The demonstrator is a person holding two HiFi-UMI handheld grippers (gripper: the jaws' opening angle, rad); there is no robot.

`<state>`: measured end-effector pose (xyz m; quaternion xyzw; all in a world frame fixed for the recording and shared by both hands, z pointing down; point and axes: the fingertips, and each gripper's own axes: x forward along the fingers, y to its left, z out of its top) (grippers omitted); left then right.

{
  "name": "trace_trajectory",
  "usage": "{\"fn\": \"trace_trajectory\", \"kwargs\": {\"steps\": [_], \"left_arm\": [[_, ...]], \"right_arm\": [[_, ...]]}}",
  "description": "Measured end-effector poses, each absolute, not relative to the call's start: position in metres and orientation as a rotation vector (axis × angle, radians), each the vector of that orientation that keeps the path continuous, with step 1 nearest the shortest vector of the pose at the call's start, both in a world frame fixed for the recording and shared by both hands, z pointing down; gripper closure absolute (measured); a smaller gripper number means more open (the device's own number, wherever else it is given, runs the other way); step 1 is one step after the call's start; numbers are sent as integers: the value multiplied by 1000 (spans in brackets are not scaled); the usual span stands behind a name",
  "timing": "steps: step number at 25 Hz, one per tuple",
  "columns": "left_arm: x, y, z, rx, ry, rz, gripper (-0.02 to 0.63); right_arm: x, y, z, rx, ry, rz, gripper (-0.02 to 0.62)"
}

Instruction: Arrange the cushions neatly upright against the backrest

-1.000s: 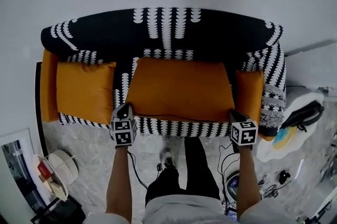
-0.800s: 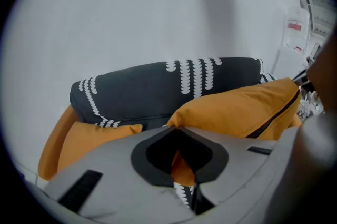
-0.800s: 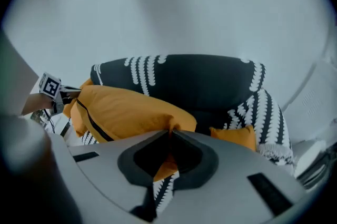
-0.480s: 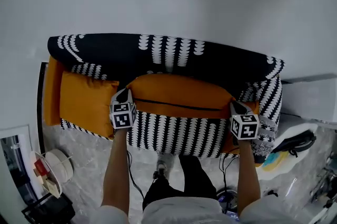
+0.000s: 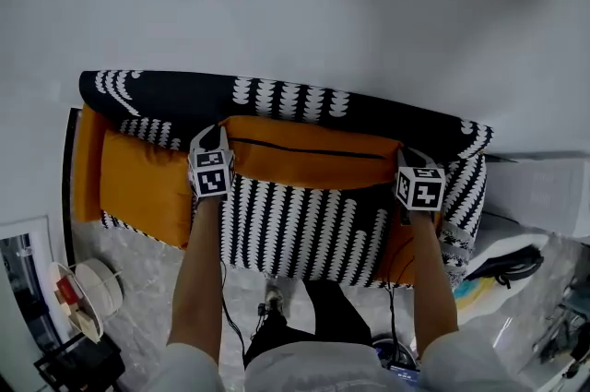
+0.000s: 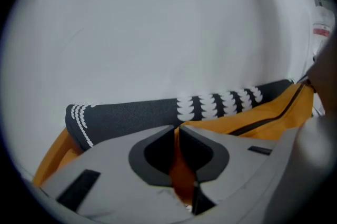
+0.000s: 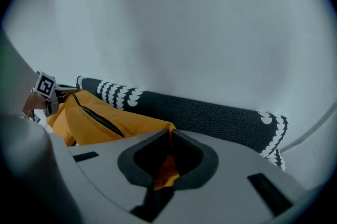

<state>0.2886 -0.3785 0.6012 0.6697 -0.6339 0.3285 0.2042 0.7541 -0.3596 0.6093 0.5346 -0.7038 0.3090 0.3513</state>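
No words, numbers or brand names can be read in any view; the marker cube (image 5: 210,179) on the left gripper (image 5: 215,137) and the other cube (image 5: 421,187) on the right gripper (image 5: 408,158) bear only black-and-white square patterns; a red-striped label (image 6: 321,31) at the left gripper view's edge may carry print, but it is too blurred to read.

middle cushion (image 5: 313,152) upright against backrest (image 5: 166,95) | side cushion (image 5: 138,183) left of it

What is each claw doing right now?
Left claw: closed on the big orange cushion, at one end.
Right claw: closed on the same cushion's other end.
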Motion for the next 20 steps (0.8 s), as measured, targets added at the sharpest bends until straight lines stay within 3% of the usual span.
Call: {"fn": "trace_trajectory", "kwargs": {"steps": [4, 14, 20], "left_arm": [[297, -399, 586, 1885, -1798, 652, 447], [284, -357, 526, 1952, -1901, 540, 445], [241, -287, 461, 2039, -1916, 517, 498]], "right_arm": [[753, -382, 609, 1375, -1802, 812, 573], [729, -378, 533, 1417, -1922, 593, 572], [655, -346, 467, 1325, -2002, 424, 572]]}}
